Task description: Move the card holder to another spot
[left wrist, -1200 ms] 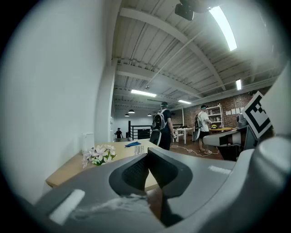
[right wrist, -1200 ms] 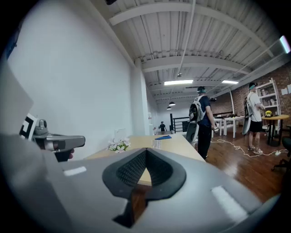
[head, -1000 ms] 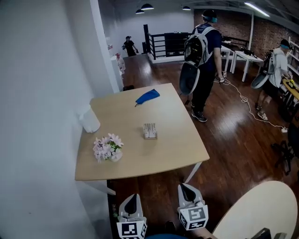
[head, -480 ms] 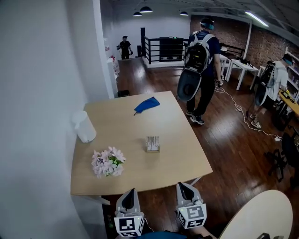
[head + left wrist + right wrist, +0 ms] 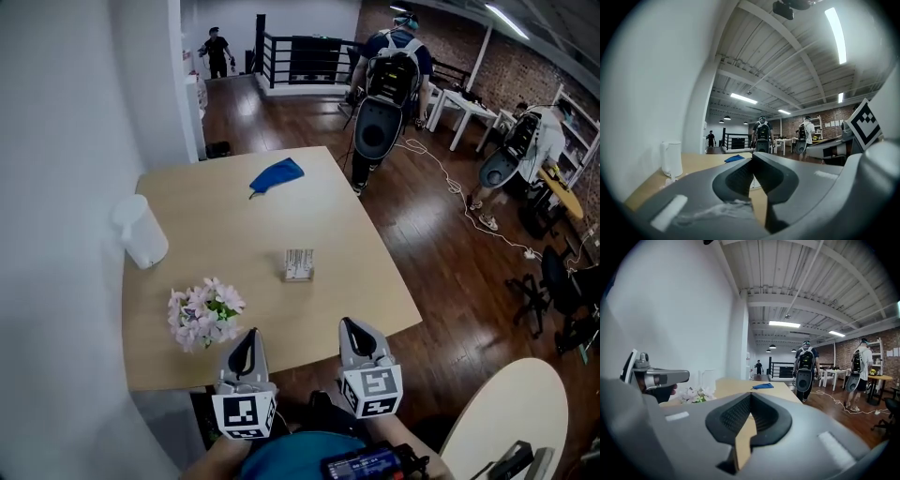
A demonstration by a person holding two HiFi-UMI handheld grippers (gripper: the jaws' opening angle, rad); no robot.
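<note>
The card holder (image 5: 299, 265), a small clear stand with white cards, sits upright near the middle of the wooden table (image 5: 356, 253). My left gripper (image 5: 247, 336) and right gripper (image 5: 350, 325) hover side by side at the table's near edge, well short of the holder. Both are shut with nothing between the jaws. In the left gripper view the shut left gripper (image 5: 752, 157) hides most of the holder. The right gripper (image 5: 750, 396) in its own view is likewise closed and empty.
A bunch of pale flowers (image 5: 201, 312) lies near the front left, just ahead of my left gripper. A white jug (image 5: 141, 232) stands by the wall, and a blue cloth (image 5: 277, 175) lies at the far side. People with backpacks (image 5: 384, 89) stand beyond the table.
The view has shifted closer to the table and both grippers have risen to its near edge. The card holder has not moved. Both grippers stay shut.
</note>
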